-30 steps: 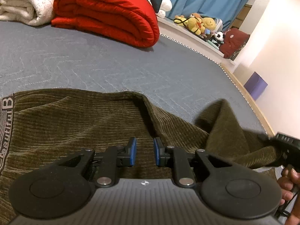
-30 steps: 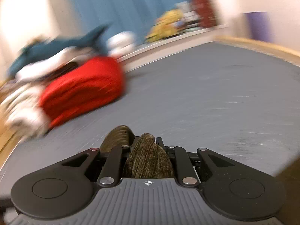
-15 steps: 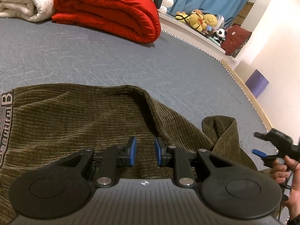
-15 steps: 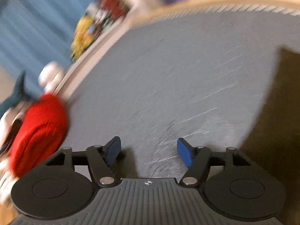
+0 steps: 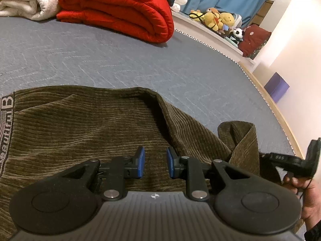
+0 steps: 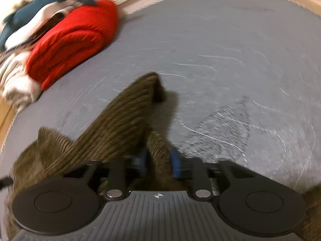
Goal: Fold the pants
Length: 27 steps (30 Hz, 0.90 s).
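Note:
Olive-brown corduroy pants (image 5: 84, 132) lie on the grey quilted bed (image 5: 120, 64), waistband (image 5: 7, 118) at the far left. My left gripper (image 5: 154, 164) is open with a narrow gap and hovers over the middle of the pants, holding nothing. A rumpled pant-leg end (image 5: 238, 138) lies at the right. My right gripper (image 5: 297, 160) shows at the right edge, held in a hand. In the blurred right wrist view my right gripper (image 6: 158, 160) has a fold of the pants (image 6: 128, 116) between its blue pads.
A folded red quilt (image 5: 120, 8) and a white blanket (image 5: 26, 2) lie at the far side of the bed. Plush toys (image 5: 218, 20) and a dark red cushion (image 5: 254, 40) sit on a ledge. A purple box (image 5: 276, 86) stands past the bed's wooden edge (image 5: 280, 116).
My right gripper let go of the pant leg, opened wide, then came back down around a fold of the pants. The leg end dropped onto the bed. My left gripper barely moved.

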### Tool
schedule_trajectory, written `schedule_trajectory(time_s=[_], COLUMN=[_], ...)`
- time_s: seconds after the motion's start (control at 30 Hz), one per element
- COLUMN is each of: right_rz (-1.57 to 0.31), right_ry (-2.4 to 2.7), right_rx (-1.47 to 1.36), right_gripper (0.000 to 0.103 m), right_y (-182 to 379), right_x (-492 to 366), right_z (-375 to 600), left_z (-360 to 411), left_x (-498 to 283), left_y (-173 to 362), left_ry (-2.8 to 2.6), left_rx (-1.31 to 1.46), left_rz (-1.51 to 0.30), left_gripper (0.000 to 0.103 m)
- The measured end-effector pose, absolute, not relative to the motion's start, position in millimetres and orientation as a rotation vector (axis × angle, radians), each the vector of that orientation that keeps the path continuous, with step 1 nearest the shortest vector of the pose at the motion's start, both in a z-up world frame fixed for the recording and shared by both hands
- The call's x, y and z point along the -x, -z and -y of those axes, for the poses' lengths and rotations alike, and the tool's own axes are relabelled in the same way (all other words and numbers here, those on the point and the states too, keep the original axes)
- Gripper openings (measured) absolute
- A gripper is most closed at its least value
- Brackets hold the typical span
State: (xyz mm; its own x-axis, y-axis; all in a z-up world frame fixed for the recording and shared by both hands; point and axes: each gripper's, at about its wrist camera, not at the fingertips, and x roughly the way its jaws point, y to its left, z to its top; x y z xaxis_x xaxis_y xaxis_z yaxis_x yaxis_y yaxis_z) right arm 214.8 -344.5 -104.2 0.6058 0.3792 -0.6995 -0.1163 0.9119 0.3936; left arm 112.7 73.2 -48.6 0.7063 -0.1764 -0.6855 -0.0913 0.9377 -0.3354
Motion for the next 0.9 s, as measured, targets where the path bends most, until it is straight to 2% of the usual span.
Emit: schedule_trajectory(time_s=[0.13, 0.2, 0.3, 0.37, 0.4, 0.53, 0.57, 0.6, 0.67, 0.87, 0.9], right_rz=[-0.753, -0.627, -0.349, -0.284, -0.305, -0.444, -0.472, -0.505, -0.545, -0.621, -0.632], right_ry=[-0.353, -0.332, -0.019, 0.331, 0.457, 0.584, 0.606, 0.616, 0.6, 0.463, 0.439], right_rx=[-0.285, -0.32, -0.509, -0.588, -0.578, -0.611, -0.646, -0.697, -0.766, -0.762, -0.756], right_gripper=[0.009, 0.009, 0.009, 0.012, 0.017, 0.018, 0.025, 0.039, 0.047, 0.047, 0.051], right_y=[65.6, 39.3, 10.7, 12.6, 19.3, 61.8, 71.3, 81.1, 95.1, 105.7, 102.9], right_x=[-203.3, -193.9, -171.2, -158.5, -157.0, -163.8, -164.0, -165.0, -168.4, -181.2, -184.2], right_z=[340.9, 346.1, 381.0, 406.1, 417.0, 459.2, 469.2, 478.4, 485.7, 472.8, 468.9], left_z=[-74.6, -74.8, -74.3, -72.9, -72.5, -71.7, -71.4, -71.1, -70.8, -65.6, -63.3], left_x=[-113.4, -113.7, -113.2, -112.5, -112.4, -111.7, -111.5, -111.3, -111.1, -112.7, -114.3], left_y=[49.3, 49.0, 48.4, 48.6, 48.9, 49.1, 48.9, 48.8, 49.6, 54.7, 55.3], left_ry=[0.047, 0.044, 0.048, 0.054, 0.057, 0.06, 0.061, 0.062, 0.067, 0.095, 0.11], left_rx=[0.364, 0.366, 0.365, 0.359, 0.357, 0.36, 0.359, 0.358, 0.352, 0.339, 0.336], left_rz=[-0.792, -0.793, -0.793, -0.794, -0.796, -0.798, -0.798, -0.799, -0.802, -0.83, -0.837], left_gripper=[0.026, 0.026, 0.026, 0.026, 0.026, 0.026, 0.026, 0.028, 0.035, 0.036, 0.037])
